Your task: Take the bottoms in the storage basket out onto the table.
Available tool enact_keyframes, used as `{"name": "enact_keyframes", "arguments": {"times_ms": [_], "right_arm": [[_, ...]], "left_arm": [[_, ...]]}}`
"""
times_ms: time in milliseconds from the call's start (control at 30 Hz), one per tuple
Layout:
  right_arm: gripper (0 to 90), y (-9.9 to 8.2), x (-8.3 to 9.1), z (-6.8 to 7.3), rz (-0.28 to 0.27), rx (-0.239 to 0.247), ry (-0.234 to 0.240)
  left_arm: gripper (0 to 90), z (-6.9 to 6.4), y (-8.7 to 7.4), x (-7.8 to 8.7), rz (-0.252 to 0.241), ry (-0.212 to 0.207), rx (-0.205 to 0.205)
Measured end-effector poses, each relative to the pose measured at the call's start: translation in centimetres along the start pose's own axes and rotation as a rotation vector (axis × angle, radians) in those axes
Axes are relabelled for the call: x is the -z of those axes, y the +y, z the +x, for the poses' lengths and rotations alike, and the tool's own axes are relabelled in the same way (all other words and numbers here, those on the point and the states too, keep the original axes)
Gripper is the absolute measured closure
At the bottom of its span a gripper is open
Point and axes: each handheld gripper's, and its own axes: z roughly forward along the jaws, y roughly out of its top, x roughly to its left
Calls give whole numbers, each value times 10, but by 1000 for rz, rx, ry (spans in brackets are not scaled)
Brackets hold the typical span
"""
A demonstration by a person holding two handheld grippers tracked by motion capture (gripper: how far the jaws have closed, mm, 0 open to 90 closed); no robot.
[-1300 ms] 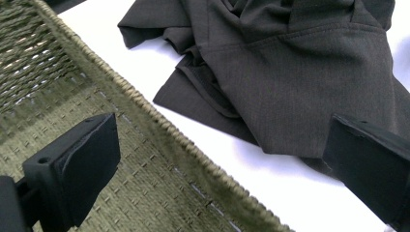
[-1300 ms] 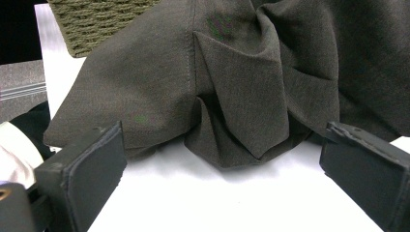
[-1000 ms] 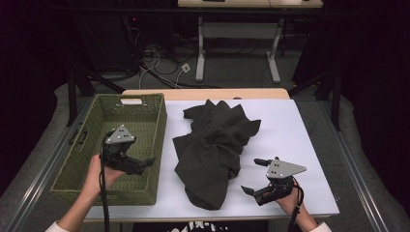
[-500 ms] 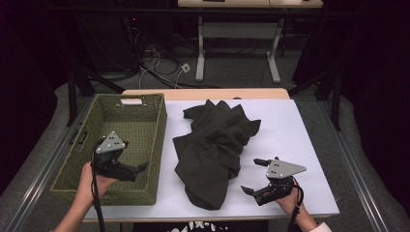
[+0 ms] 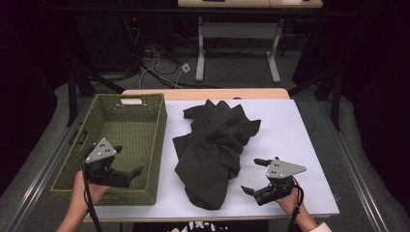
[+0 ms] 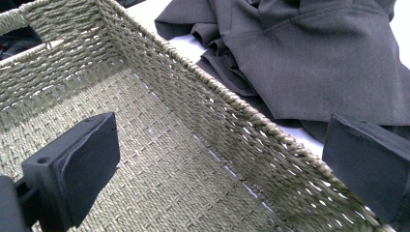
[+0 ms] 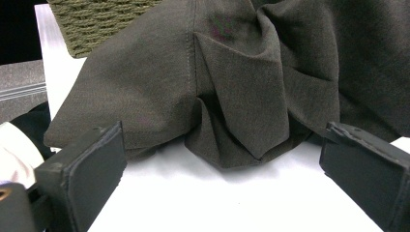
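One dark crumpled garment (image 5: 215, 150) lies on one white table (image 5: 300, 130). One green woven basket (image 5: 145, 121) sits at its left. Two handheld grippers, the left gripper (image 5: 133, 174) and the right gripper (image 5: 247, 189), are near.

A second desk (image 5: 241, 4) stands on grey floor beyond the white table (image 5: 300, 125). Tangled cables (image 5: 159, 58) and a white power strip (image 5: 184, 68) lie beneath it.

High view overhead, far; gripper views close, low; all share cloth (image 5: 212, 150), probably basket (image 5: 121, 140).
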Motion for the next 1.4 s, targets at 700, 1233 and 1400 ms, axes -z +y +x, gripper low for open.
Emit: {"name": "enact_keyframes", "arguments": {"times_ms": [700, 1233, 1400], "right_arm": [[22, 1, -1, 1, 1, 2, 2], [22, 2, -1, 2, 12, 9, 2], [22, 2, -2, 2, 14, 13, 2]], "left_arm": [[0, -8, -28, 16, -46, 17, 7], [0, -7, -45, 23, -90, 31, 47], [0, -10, -49, 26, -111, 27, 56]]}}
